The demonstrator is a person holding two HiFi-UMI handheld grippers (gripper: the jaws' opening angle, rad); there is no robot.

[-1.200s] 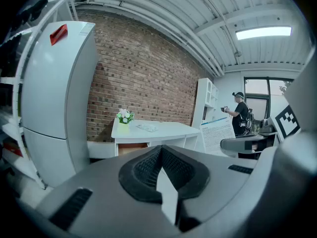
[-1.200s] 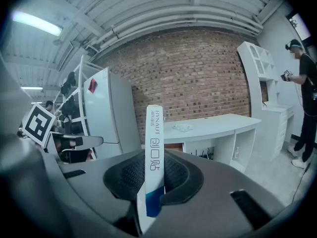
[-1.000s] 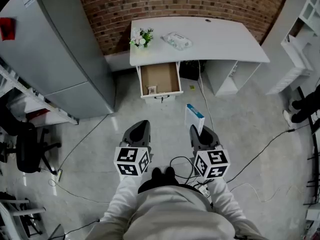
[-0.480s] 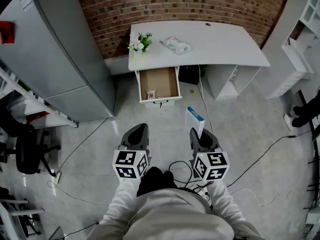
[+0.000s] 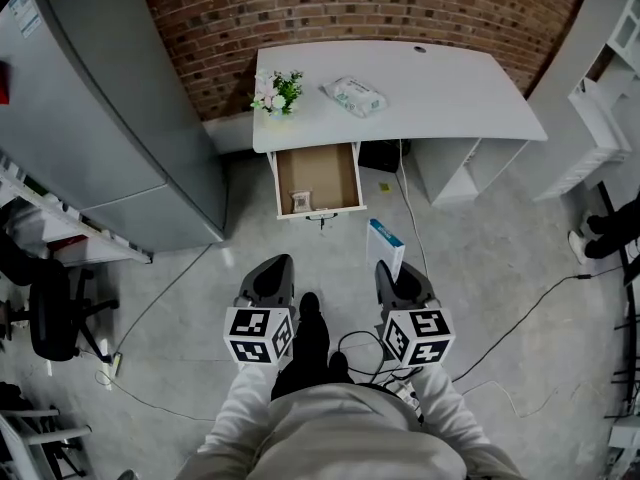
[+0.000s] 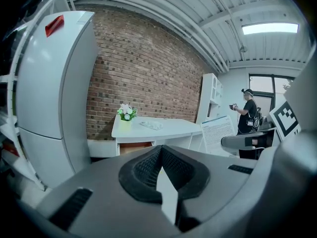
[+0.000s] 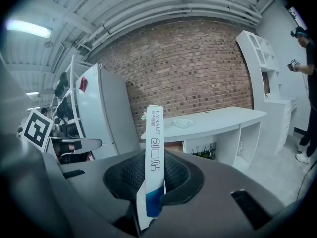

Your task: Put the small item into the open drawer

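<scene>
Your right tongs (image 7: pixel 151 192) are clamped on the slim white-and-blue box (image 7: pixel 154 148), its long axis standing up along the jaws. The open drawer (image 5: pixel 325 173) under the bench (image 5: pixel 450 78) lies well ahead, a touch to their left. Left tongs (image 6: pixel 159 157) look closed and empty, I think.

Head view: high overhead, aimed steeply down at the floor. Left gripper (image 5: pixel 268 273) and right gripper (image 5: pixel 397 271) close in at bottom centre. Desk (image 5: pixel 440 78), open drawer (image 5: pixel 318 173), brick wall (image 5: pixel 350 3) and fridge (image 5: pixel 110 118) well off at the top.

Left gripper view: low, roughly level, looking along the jaws toward the desk's front edge, far off. Fridge near, filling the left.

Right gripper view: same height and heading, set further right.

Shared by all three: desk, brick wall, fridge. Other gripper caught at the inner edge of each gripper view.
</scene>
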